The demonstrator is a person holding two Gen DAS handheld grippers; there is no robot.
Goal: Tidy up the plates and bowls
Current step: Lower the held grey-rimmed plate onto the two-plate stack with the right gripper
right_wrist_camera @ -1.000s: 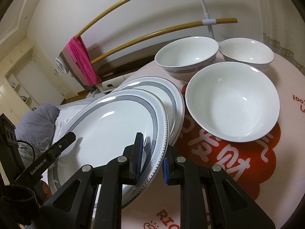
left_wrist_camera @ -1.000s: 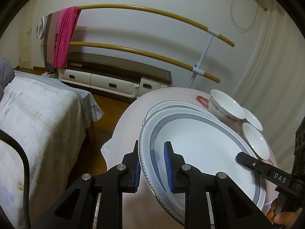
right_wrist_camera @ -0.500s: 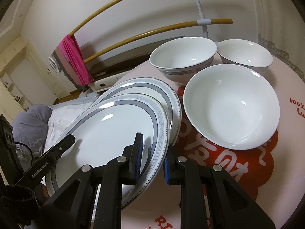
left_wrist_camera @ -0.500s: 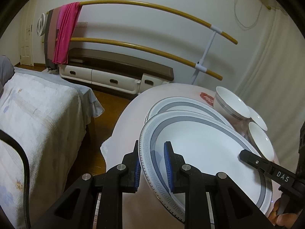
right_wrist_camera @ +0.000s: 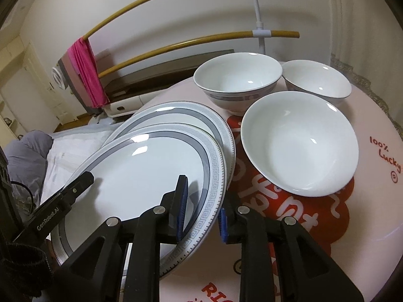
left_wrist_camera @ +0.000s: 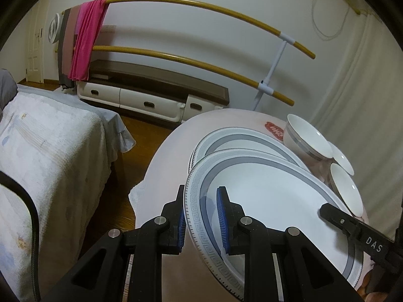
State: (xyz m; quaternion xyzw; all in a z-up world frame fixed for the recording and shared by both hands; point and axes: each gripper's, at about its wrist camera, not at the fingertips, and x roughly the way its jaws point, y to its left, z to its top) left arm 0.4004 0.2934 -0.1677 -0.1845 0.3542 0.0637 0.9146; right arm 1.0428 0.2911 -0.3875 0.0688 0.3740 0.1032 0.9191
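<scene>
A large oval grey-rimmed plate (left_wrist_camera: 272,214) (right_wrist_camera: 141,176) is held at both ends above the table. My left gripper (left_wrist_camera: 201,219) is shut on its left rim and my right gripper (right_wrist_camera: 201,203) is shut on its right rim. A second matching plate (left_wrist_camera: 241,141) (right_wrist_camera: 186,115) lies on the table just beyond, partly under the held one. A grey-banded bowl (right_wrist_camera: 236,83) (left_wrist_camera: 304,141), a smaller bowl (right_wrist_camera: 317,80) and a wide plain white bowl (right_wrist_camera: 299,146) stand to the right of the plates.
The round table (right_wrist_camera: 372,201) has a pink cloth with red print. Left of it are a bed (left_wrist_camera: 45,156) and wood floor. Behind stand a low cabinet (left_wrist_camera: 151,93) and a drying rack with a pink cloth (left_wrist_camera: 85,40).
Both grippers have drawn the held plate back toward me, so more of the second plate shows beyond it. The bowls have not moved.
</scene>
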